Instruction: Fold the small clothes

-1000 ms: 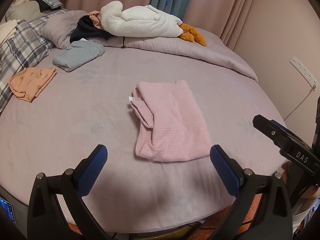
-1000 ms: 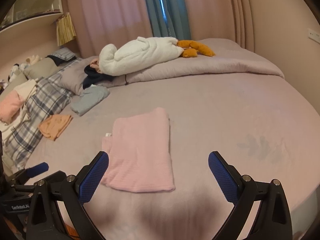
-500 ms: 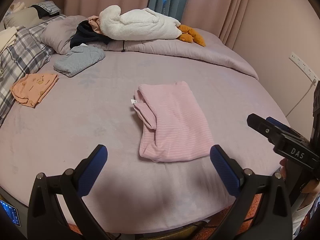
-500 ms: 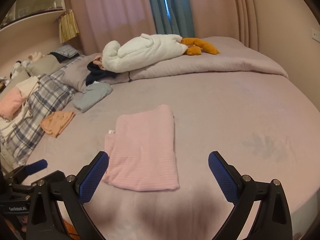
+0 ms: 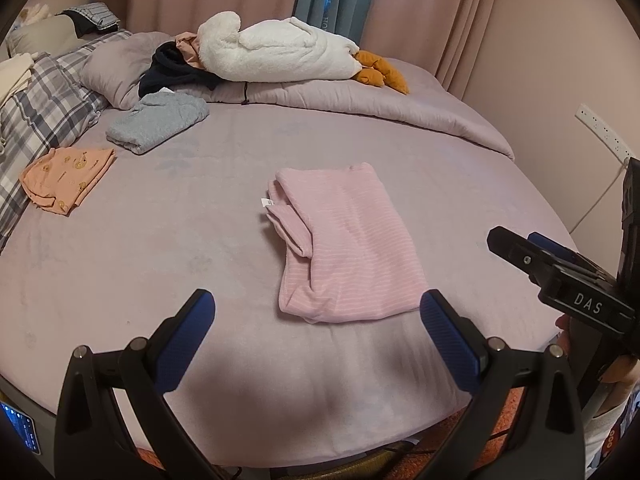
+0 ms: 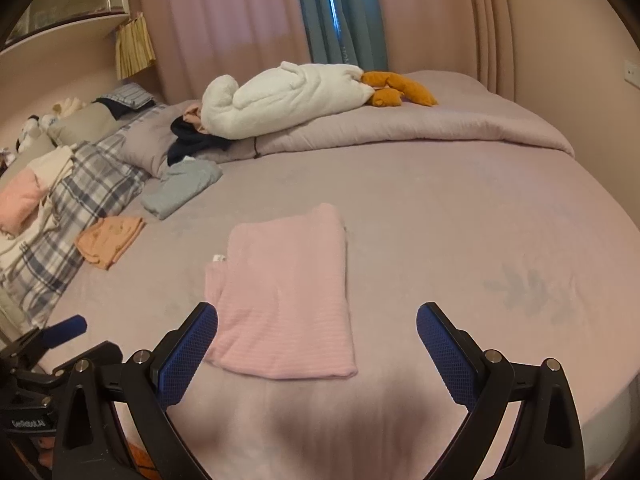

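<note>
over the last second both claws are drawing back toward the near edge of the bed [image 5: 120, 264], leaving the pink garment [image 5: 344, 240] lying folded near the middle. the left claw [image 5: 318, 338] and right claw [image 6: 318, 344] are hanging wide open, holding nothing. this fold is looking finished. bare sheet is lying open around it; the grey garment [image 5: 158, 120] and orange garment [image 5: 66, 174] are sitting well apart.
</note>
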`<state>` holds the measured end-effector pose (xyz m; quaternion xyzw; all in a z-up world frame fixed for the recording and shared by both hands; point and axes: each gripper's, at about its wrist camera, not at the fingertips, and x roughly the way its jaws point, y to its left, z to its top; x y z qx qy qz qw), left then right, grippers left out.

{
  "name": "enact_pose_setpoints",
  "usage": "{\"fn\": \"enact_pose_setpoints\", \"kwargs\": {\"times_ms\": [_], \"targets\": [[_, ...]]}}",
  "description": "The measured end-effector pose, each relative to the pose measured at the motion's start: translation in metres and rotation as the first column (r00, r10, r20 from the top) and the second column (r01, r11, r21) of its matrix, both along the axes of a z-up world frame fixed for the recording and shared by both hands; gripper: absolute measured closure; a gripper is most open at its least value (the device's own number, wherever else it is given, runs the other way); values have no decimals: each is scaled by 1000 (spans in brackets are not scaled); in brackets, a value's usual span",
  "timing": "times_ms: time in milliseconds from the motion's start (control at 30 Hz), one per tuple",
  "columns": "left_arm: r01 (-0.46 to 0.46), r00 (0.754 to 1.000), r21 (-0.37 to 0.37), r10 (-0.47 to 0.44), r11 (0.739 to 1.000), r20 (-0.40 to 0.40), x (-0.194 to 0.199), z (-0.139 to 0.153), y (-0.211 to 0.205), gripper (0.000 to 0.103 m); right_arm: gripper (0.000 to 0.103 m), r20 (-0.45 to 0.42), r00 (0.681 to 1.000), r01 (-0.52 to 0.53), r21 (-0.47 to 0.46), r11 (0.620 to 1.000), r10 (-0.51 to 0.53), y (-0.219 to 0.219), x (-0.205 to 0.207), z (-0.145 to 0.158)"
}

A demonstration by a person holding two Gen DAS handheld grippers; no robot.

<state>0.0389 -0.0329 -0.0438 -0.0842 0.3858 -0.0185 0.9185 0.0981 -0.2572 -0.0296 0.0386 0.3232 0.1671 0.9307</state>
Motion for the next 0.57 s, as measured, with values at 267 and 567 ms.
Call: {"fn": "enact_pose_setpoints", "kwargs": {"times_ms": [267,567], "targets": [[-1,1000,-8,1,1000,-1,1,0,1,0,4,-3,1000,5,-1,1000,-5,1,-1,-1],[0,1000,-7,0,1000,-2,2,-1,0,0,4,-12,1000,11,-2,1000,-11,-1,2,-3]]}}
